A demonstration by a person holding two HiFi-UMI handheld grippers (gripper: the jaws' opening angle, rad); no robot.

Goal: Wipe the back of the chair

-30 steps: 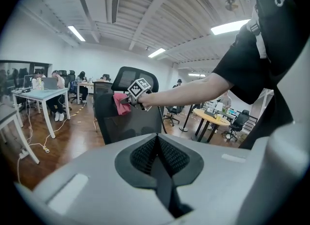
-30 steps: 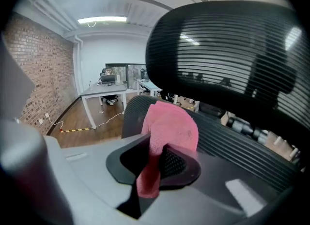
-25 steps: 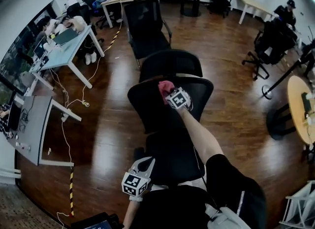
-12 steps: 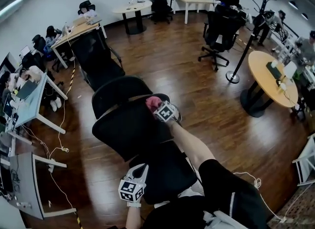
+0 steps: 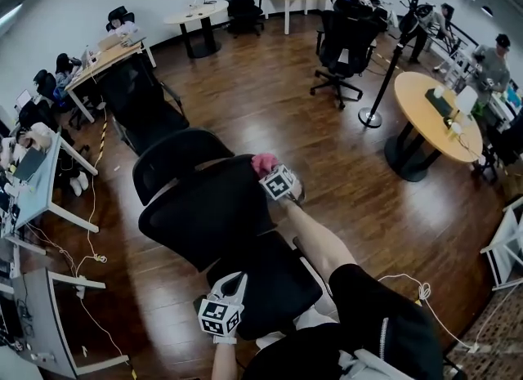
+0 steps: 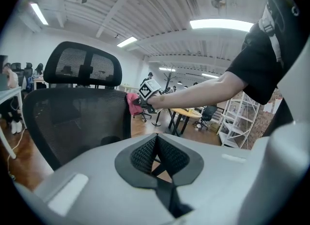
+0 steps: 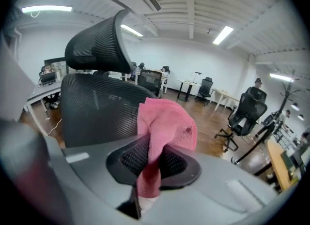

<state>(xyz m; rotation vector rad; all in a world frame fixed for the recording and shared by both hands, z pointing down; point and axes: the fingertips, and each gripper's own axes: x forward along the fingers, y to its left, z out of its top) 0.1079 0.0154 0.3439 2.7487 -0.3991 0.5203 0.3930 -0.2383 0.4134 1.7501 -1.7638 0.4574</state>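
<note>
— Chair back (image 5: 208,211): where do you have it?

— Straight below me, black mesh, standing on the wooden floor (image 5: 384,207). Its seat (image 5: 265,284) is on the side nearer me, and the headrest (image 5: 176,162) juts out past its top edge.

— And your right tool (image 5: 270,172)?

— Clamped on the pink cloth (image 7: 164,127). The cloth runs down between the jaws and bunches out past their tips. As I look down, it sits at the right-hand end of the back's top edge. In the left gripper view it lies against the back's side edge.

— Is it pressed onto the mesh?

— I can't settle that. In the right gripper view the cloth covers the spot just ahead of the jaws. The mesh shows only to its left and above it.

— Your left tool (image 5: 234,280)?

— Low, close to my body, by the seat's near edge and apart from the chair back. Its pads meet at the tips, with nothing between them.

— What is cut off?

— The chair's base is hidden under the seat, and the seat's near edge runs under my dark shirt (image 5: 384,321). The left tool's own grey body fills the lower half of its view. The far worktops (image 5: 433,113) are too small for me to read what lies on them.
</note>
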